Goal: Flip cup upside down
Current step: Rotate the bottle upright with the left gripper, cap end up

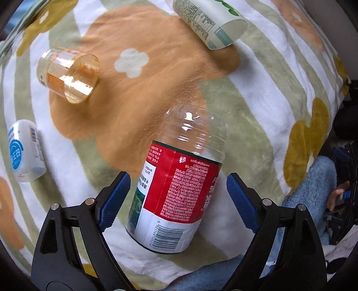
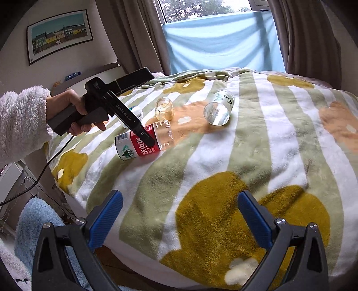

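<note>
Your left gripper (image 1: 177,190) straddles the red cup (image 1: 172,190), jaws wide, not gripping; your right gripper (image 2: 180,215) gapes empty.

bed (image 2: 257,156) covered by a striped floral blanket. window (image 2: 208,9) behind, daylit, light-blue cloth (image 2: 221,44) across it, brown curtains (image 2: 308,33) either side. framed picture (image 2: 59,33) on wall.

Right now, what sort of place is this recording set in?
Most likely a bedroom: cut-bottle cups lie on a bed under a plush flower-patterned blanket, with a curtained window behind it and a framed picture on the wall.
</note>
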The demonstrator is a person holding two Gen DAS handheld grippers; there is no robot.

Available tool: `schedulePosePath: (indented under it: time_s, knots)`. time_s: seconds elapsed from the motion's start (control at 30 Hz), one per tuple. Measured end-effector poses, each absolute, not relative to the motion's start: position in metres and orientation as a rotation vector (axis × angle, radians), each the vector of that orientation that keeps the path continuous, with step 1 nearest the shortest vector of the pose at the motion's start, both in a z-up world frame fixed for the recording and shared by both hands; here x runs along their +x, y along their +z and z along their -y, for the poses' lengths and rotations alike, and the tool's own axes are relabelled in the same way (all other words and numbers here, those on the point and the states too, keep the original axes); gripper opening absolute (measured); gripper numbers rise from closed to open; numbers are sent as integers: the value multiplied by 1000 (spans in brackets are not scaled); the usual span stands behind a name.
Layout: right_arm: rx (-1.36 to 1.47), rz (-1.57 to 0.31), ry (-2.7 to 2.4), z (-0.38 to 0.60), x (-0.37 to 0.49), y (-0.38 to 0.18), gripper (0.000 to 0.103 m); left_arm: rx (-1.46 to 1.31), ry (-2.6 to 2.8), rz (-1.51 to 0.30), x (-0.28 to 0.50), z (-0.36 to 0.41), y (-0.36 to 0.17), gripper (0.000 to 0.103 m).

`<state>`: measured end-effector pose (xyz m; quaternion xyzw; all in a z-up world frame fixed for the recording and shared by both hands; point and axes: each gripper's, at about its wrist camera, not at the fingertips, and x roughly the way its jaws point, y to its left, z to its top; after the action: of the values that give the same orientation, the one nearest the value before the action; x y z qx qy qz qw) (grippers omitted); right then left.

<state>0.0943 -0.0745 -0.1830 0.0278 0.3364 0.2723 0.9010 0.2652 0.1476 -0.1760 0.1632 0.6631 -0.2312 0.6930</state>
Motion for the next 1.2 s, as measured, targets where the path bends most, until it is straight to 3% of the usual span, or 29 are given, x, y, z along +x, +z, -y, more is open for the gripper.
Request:
schedulePosePath:
  time_s: [0.1, 0.17, 0.43, 0.5, 0.67, 0.9, 1.2]
  knots:
    - [78, -693, 571, 77, 93, -182, 103, 622, -523, -1349, 255, -124, -153, 87]
    - [73, -694, 570, 76, 93, -183, 103, 761, -560, -1287, 250, -105, -146, 102]
    - [56, -697, 555, 75, 93, -189, 103, 816, -618, -1396, 267, -76, -187, 103]
    - [72, -699, 560, 78, 93, -190, 103, 767, -619, -1439, 273, -79, -191, 100]
    - [125, -714, 570, 85, 99, -197, 103, 644, -602, -1524, 287, -90, -195, 63]
    - [159, -713, 576, 90, 99, -198, 103, 554, -599, -1454, 288, -107, -173, 61]
    - [170, -709, 546, 90, 97, -196, 103, 79, -381, -936, 253, -173, -94, 61]
